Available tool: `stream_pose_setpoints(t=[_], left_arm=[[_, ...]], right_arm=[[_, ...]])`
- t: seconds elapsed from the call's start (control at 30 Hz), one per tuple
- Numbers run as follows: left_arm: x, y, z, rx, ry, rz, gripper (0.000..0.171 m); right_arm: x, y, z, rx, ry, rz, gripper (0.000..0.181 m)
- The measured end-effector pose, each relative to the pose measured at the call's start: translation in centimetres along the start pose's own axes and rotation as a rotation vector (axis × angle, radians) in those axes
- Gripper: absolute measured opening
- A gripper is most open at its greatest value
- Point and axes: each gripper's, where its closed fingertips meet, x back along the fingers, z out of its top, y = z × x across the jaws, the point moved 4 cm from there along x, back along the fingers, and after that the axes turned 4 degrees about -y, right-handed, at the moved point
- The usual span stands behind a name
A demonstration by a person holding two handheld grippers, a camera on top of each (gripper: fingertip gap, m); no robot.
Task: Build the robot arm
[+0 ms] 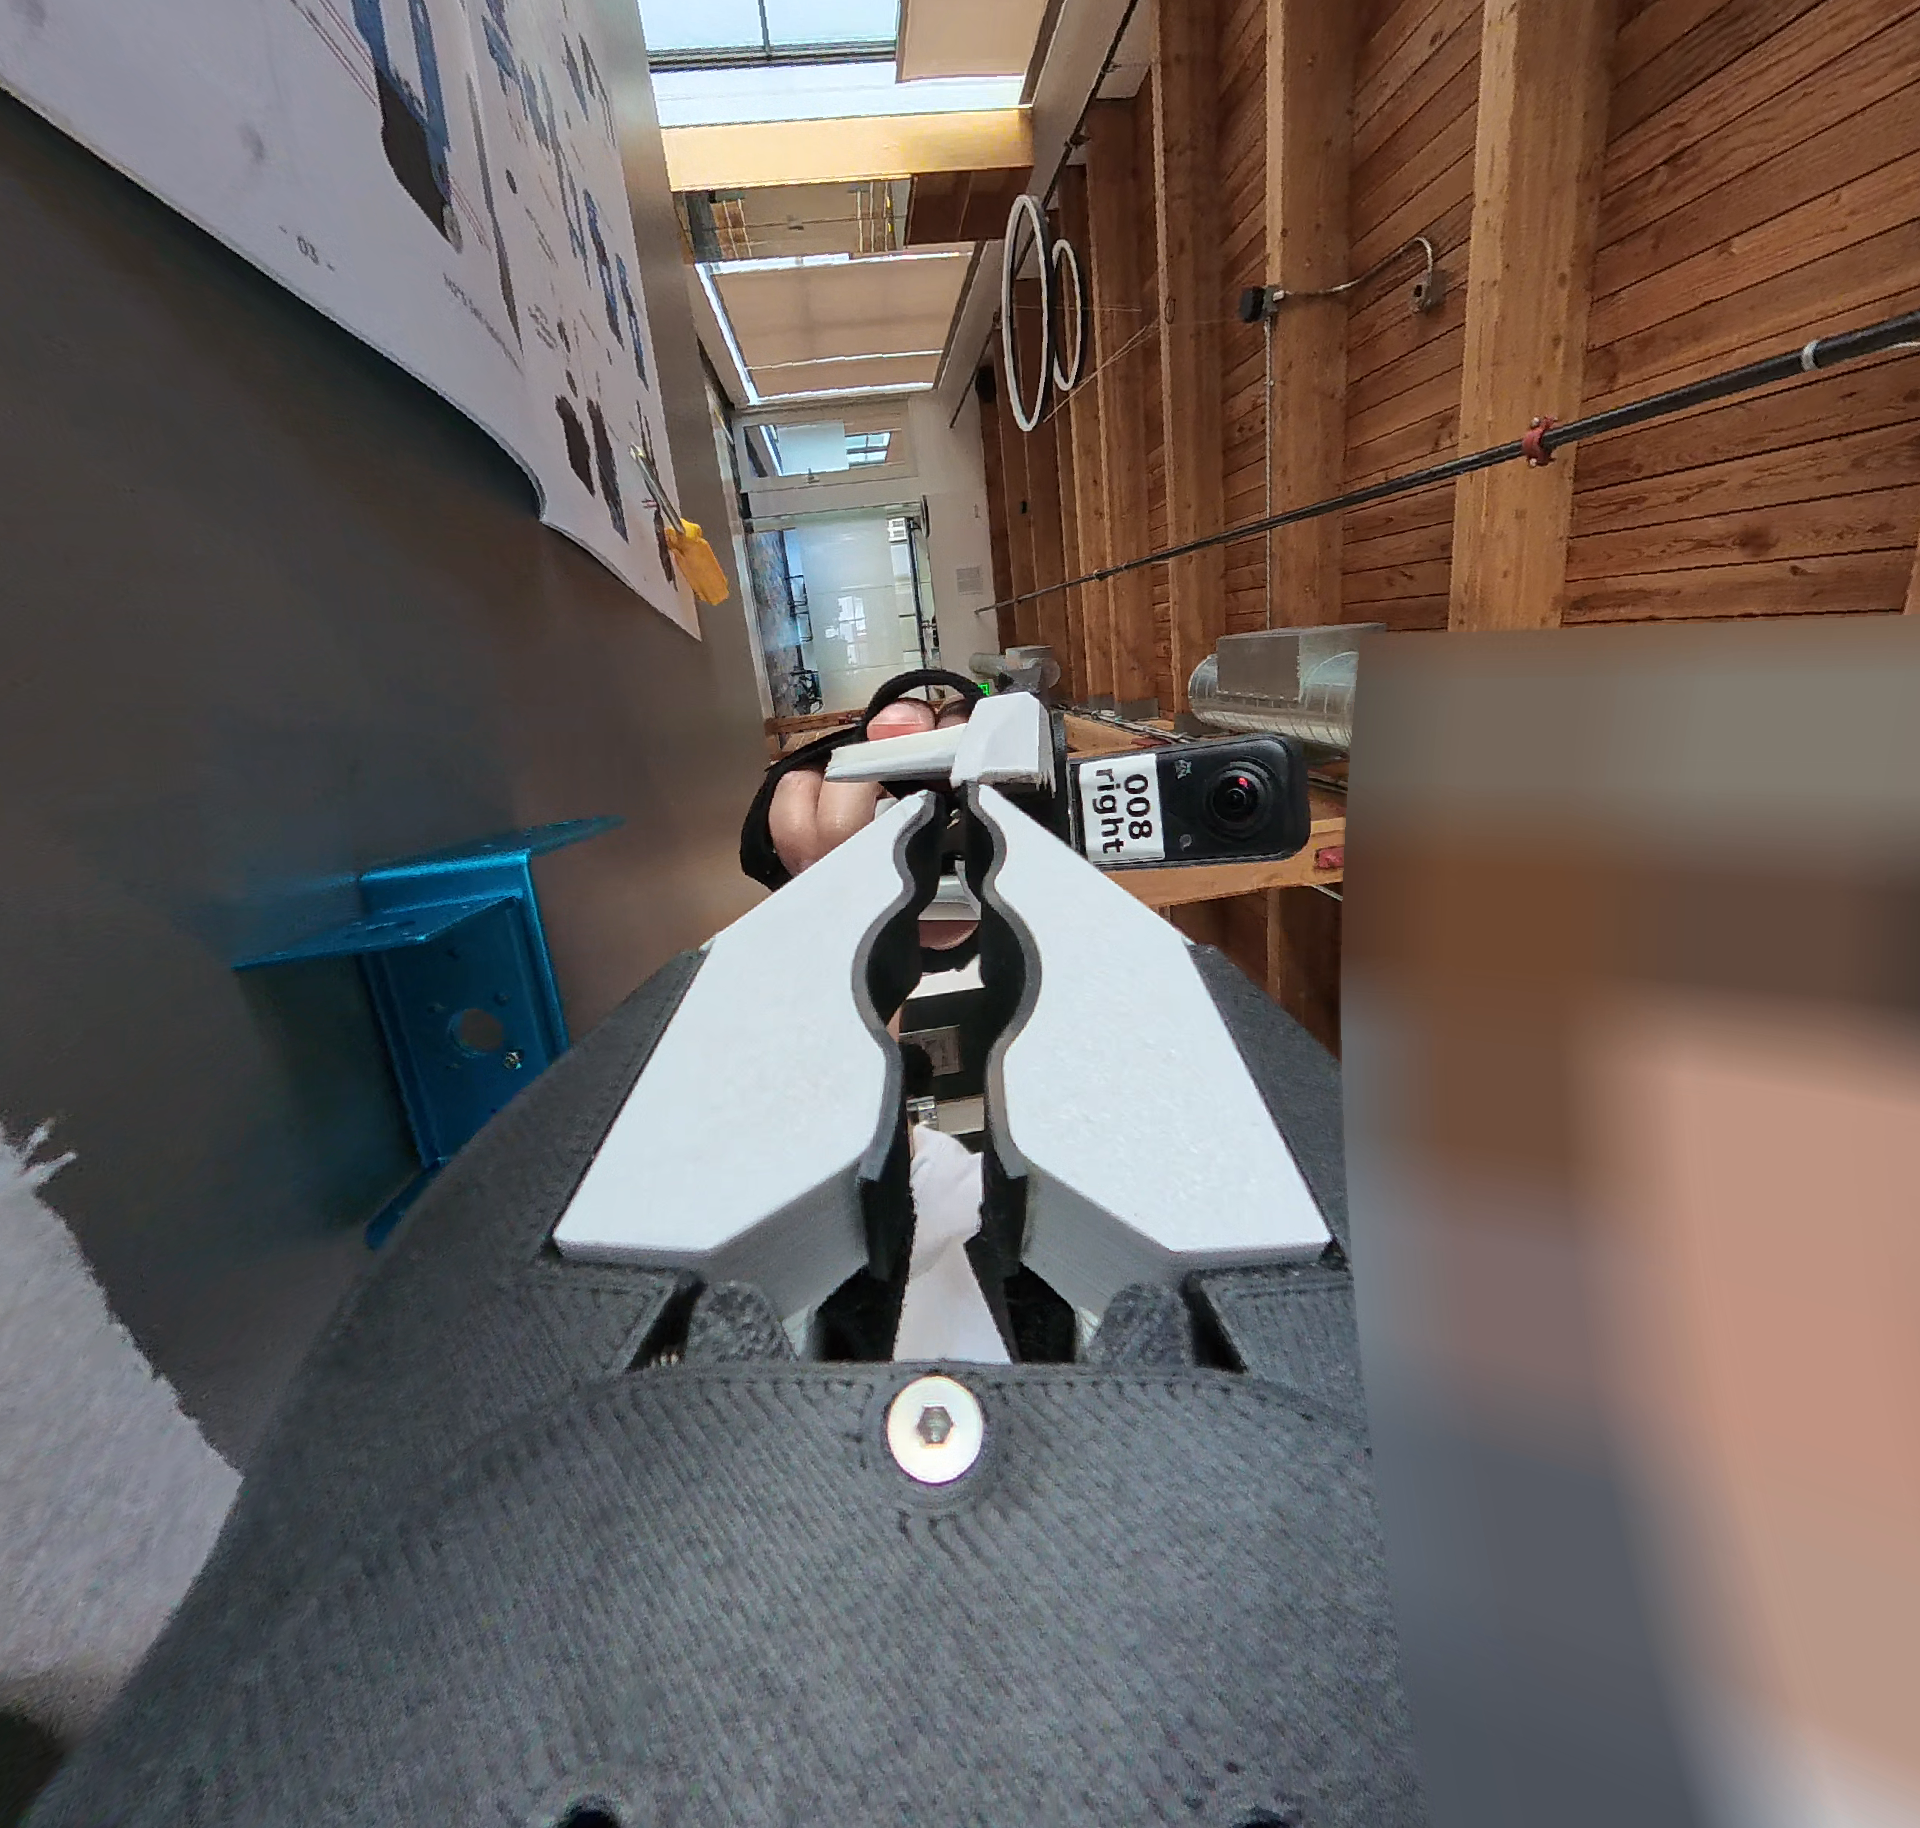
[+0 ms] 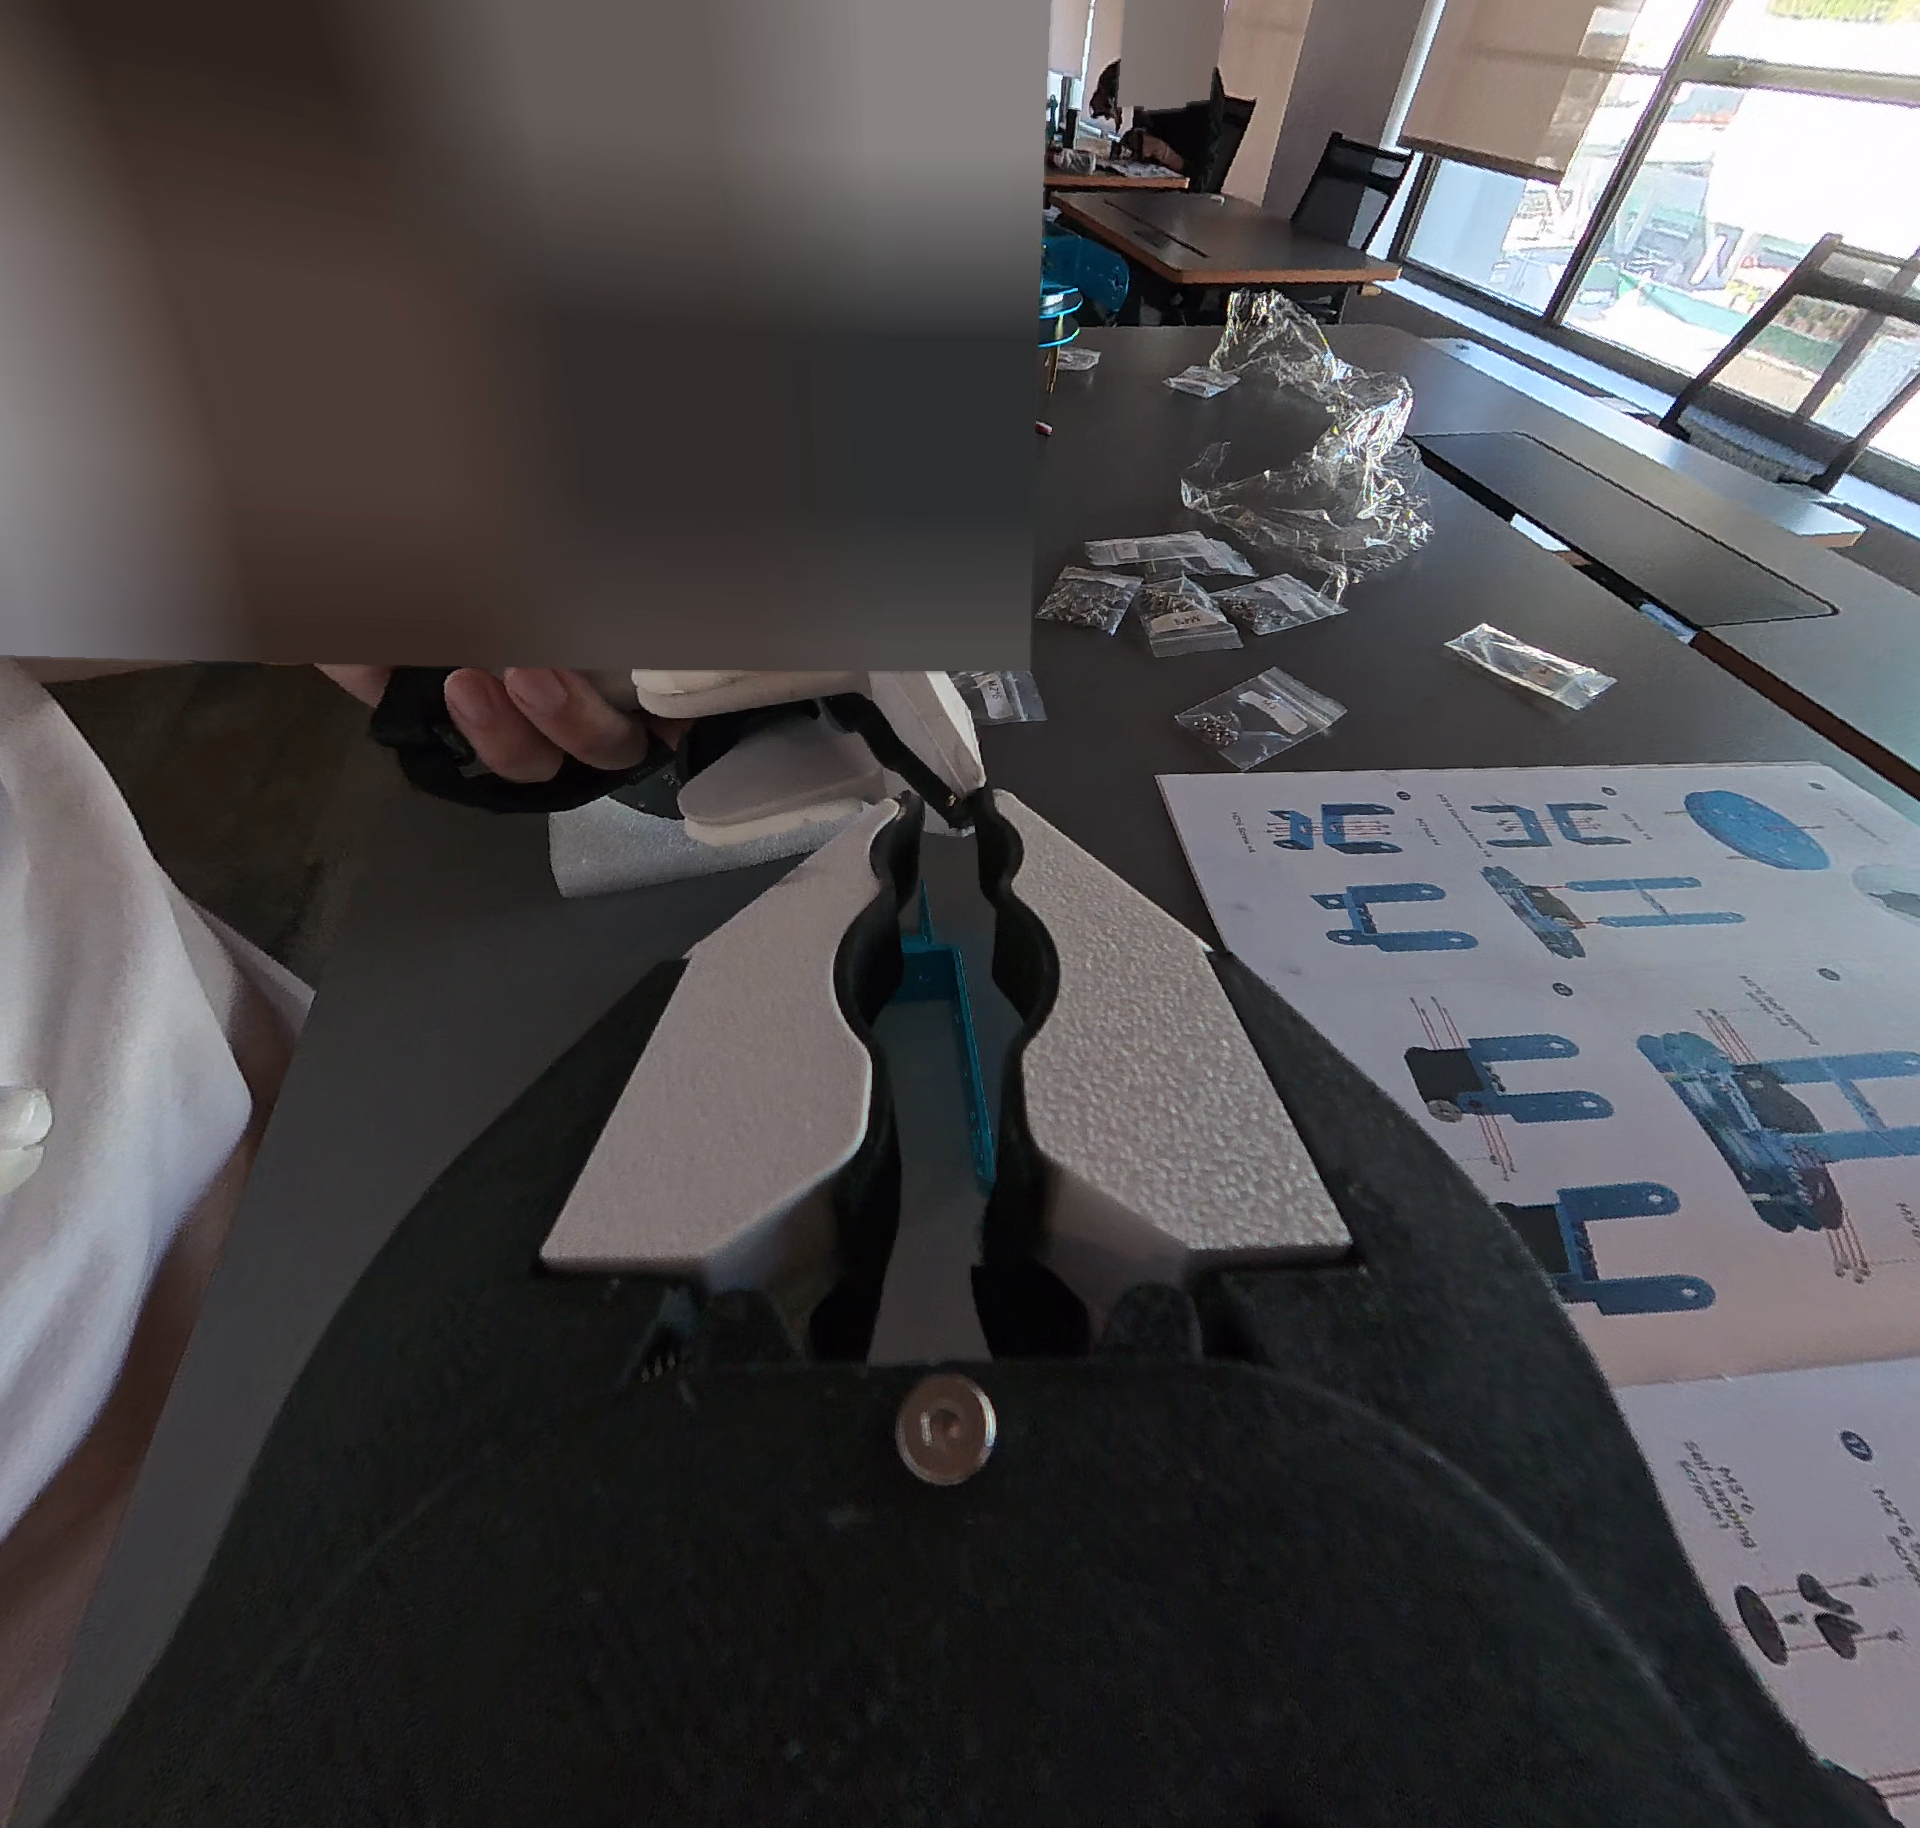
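A dark grey tabletop (image 2: pixel 1351 802) fills an office with wooden-slat walls, window blinds and further desks behind. A large blurred patch covers the upper left of the right wrist view and the right side of the left wrist view, hiding whatever lies there.

In the left wrist view the scene is rolled sideways. The left hand-held gripper (image 1: pixel 948 804) has its jaws drawn close, only a narrow gap between the tips, and nothing is pinched there. A blue metal bracket (image 1: pixel 457 989) stands on the tabletop to its left, near a printed instruction sheet (image 1: pixel 312 147). Just past the tips a hand (image 1: pixel 831 812) holds the right hand-held gripper, partly blocked.

In the right wrist view a white foam piece (image 2: pixel 644 853) lies at left, under the left hand-held gripper. The right hand-held gripper (image 2: pixel 948 810) is likewise nearly closed and empty; the blue bracket (image 2: pixel 940 989) shows through the gap, on the tabletop beneath, mostly hidden. Small bags of screws (image 2: pixel 1164 594) and crumpled clear wrap (image 2: pixel 1320 459) sit toward the far edge. The instruction sheet (image 2: pixel 1558 999) runs off the right edge, with bare tabletop between it and the bags.
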Motion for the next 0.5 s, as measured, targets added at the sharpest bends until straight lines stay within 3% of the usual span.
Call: stream_pose_setpoints(t=[0.5], left_arm=[[-0.31, 0.26, 0.05, -0.048, -0.026, 0.004, 0.002]], right_arm=[[0.21, 0.33, 0.02, -0.010, 0.033, 0.003, 0.008]])
